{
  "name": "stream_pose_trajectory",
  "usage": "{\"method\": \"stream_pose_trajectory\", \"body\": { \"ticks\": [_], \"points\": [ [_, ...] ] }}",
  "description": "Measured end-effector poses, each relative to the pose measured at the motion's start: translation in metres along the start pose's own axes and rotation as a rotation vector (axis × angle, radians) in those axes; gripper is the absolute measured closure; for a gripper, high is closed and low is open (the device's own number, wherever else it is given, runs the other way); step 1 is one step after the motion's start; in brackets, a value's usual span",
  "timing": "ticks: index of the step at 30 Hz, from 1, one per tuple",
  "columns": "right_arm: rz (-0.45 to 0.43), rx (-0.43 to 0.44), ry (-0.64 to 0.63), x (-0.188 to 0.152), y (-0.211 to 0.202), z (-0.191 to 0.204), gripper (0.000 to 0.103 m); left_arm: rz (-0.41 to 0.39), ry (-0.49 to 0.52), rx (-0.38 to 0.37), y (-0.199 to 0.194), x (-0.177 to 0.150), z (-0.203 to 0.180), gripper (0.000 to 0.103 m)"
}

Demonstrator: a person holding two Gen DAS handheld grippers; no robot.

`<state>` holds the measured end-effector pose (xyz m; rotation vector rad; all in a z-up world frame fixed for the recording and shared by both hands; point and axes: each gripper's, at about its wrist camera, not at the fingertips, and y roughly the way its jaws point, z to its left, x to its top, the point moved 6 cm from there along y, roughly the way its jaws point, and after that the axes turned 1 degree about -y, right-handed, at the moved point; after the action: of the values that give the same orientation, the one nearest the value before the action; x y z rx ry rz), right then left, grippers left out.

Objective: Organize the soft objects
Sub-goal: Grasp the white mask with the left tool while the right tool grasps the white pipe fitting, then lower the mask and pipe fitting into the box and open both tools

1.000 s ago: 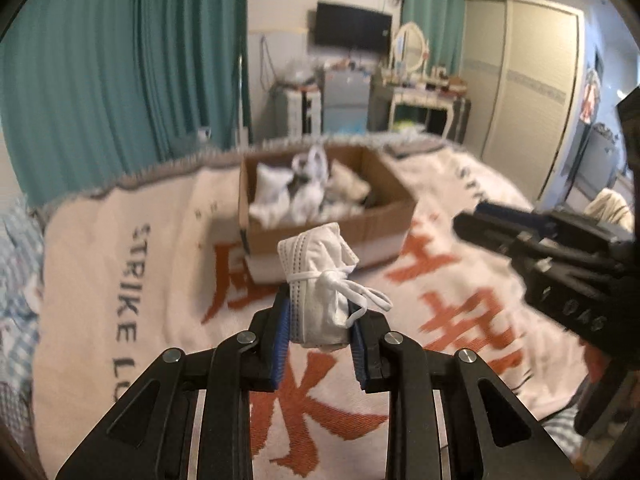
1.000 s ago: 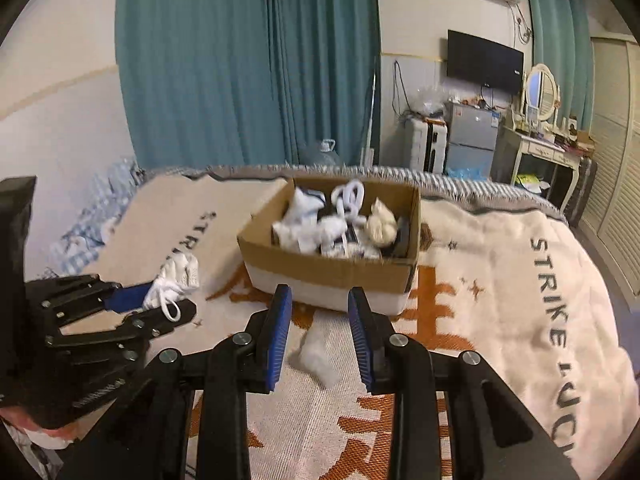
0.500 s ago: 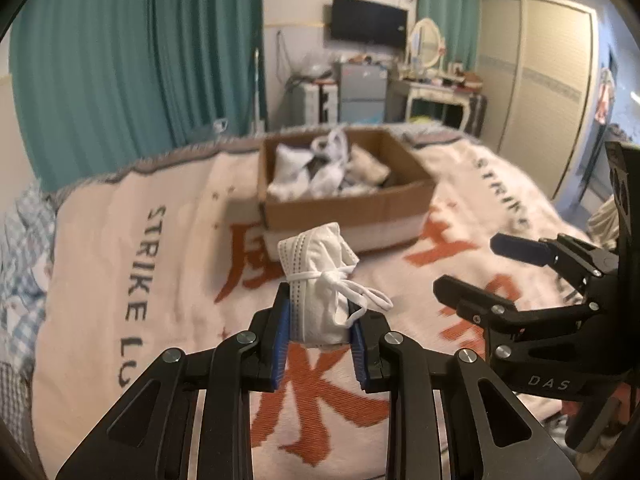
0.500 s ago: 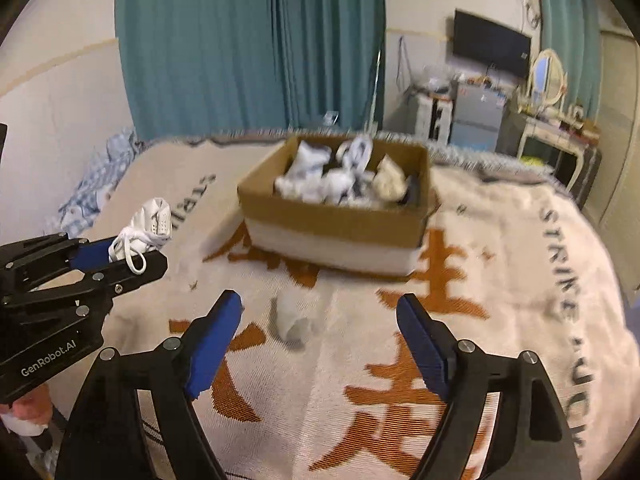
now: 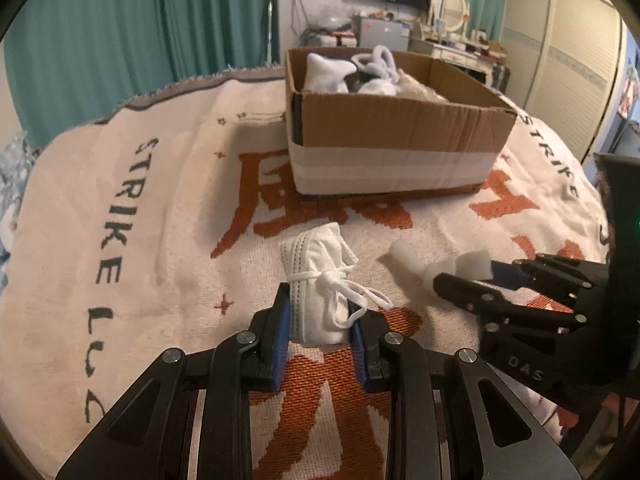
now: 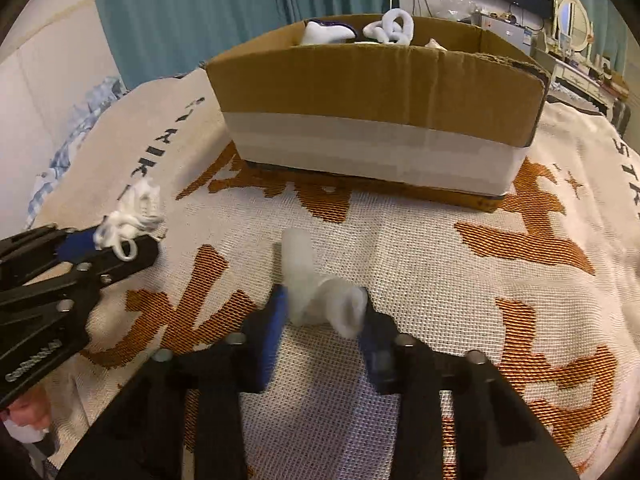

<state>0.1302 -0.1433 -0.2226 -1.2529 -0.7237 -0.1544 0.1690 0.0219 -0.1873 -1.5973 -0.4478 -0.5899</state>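
Note:
My left gripper [image 5: 320,320] is shut on a rolled white face mask [image 5: 318,280] tied with its ear loop, held low over the blanket; it also shows in the right wrist view [image 6: 136,216]. My right gripper [image 6: 320,312] is down on the blanket with its jaws closed around a white soft bundle [image 6: 316,284], which also shows in the left wrist view [image 5: 424,262]. The cardboard box [image 5: 396,136] holding several white soft items stands just beyond both grippers and fills the right wrist view [image 6: 376,120].
A cream blanket [image 5: 140,240] with orange characters and black "STRIKE" lettering covers the bed. Teal curtains [image 5: 140,32] hang behind. A wardrobe [image 5: 568,60], dressing table and TV stand at the far right. A blue checked cloth [image 6: 76,120] lies at the left bed edge.
Both grippers moved down and toward the box. My right gripper, wide open half a second ago, has closed around the white bundle on the blanket. The left still holds the mask.

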Motion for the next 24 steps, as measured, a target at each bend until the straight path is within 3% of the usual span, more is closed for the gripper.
{"method": "stream_pose_trajectory", "body": {
  "ticks": [9,17,24],
  "points": [
    [-0.127,0.001,-0.024,0.023,-0.064,0.001,0.079,-0.065,0.015,0.000,-0.038,0.021,-0.015,0.078],
    [-0.317,-0.032,-0.067,0.092,-0.153,-0.011,0.079,-0.199,0.038,-0.034,-0.087,0.087,-0.047,0.078],
    [-0.378,-0.044,-0.075,0.142,-0.164,-0.031,0.079,-0.251,0.095,-0.028,-0.070,0.144,-0.072,0.078]
  ]
}}
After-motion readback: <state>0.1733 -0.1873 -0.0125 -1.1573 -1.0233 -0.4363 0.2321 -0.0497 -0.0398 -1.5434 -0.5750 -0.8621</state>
